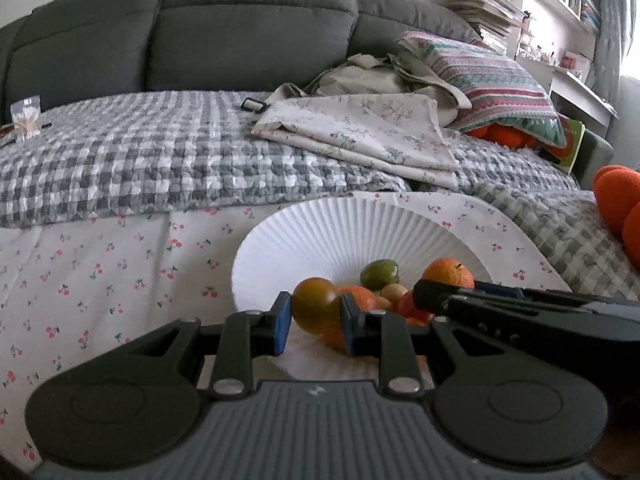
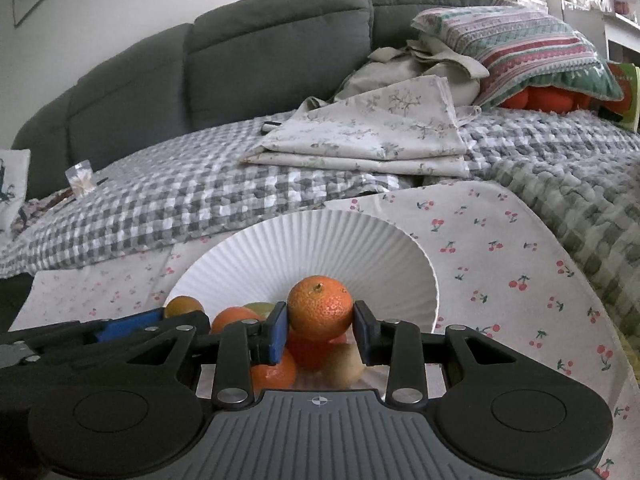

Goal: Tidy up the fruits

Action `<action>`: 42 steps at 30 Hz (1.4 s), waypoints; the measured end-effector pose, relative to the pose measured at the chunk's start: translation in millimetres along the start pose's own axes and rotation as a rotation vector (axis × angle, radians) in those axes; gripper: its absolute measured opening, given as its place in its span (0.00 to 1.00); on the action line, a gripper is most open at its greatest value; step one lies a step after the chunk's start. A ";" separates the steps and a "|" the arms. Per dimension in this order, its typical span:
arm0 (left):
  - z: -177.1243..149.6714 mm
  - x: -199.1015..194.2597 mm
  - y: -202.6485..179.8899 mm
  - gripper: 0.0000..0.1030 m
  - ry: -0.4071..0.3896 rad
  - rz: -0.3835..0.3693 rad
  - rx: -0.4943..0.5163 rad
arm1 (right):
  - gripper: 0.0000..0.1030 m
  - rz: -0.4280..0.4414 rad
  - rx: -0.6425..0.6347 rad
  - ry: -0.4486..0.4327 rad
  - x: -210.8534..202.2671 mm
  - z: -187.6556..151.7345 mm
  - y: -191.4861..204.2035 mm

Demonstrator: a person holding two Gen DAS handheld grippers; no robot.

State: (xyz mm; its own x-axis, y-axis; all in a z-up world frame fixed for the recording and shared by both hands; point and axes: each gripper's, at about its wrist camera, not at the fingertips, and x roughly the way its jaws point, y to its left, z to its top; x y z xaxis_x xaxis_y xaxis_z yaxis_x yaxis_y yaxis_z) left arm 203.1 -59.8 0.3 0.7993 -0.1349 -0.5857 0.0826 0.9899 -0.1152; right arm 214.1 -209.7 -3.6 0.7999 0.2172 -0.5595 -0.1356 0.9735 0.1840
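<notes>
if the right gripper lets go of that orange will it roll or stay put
The orange is round, so it would likely roll. It sits above other fruit, so it may slip off them. The ribbed bowl slopes inward, which should keep it inside.

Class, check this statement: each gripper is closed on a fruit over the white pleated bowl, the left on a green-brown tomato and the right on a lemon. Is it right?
Not quite. The right gripper is closed on an orange, not a lemon, as the right wrist view shows. The rest stands: the left gripper holds the green-brown tomato over the white pleated bowl.
</notes>
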 end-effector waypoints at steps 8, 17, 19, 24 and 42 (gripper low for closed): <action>-2.7 1.9 1.7 0.25 -0.001 -0.011 0.002 | 0.34 0.005 0.020 0.006 1.1 0.0 -2.8; -2.7 1.4 1.0 0.37 0.006 -0.027 0.003 | 0.36 0.039 0.114 0.030 3.7 -0.7 -13.7; -3.5 -0.7 0.5 0.53 -0.005 -0.034 0.002 | 0.36 0.046 0.143 0.034 4.1 -1.1 -17.1; -0.3 -8.0 0.8 0.57 -0.031 -0.061 -0.021 | 0.38 0.084 0.257 0.020 0.3 0.9 -30.7; 16.8 -35.1 45.4 0.62 -0.082 -0.085 -0.236 | 0.44 0.103 0.368 -0.042 -34.7 24.8 -49.9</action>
State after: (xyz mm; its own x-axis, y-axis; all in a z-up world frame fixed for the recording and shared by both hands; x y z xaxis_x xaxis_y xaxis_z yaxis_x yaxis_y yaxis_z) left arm 188.8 -9.4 29.1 0.8416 -0.2033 -0.5004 0.0178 0.9364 -0.3504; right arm 207.7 -267.6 26.6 0.8171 0.3025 -0.4908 -0.0039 0.8542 0.5200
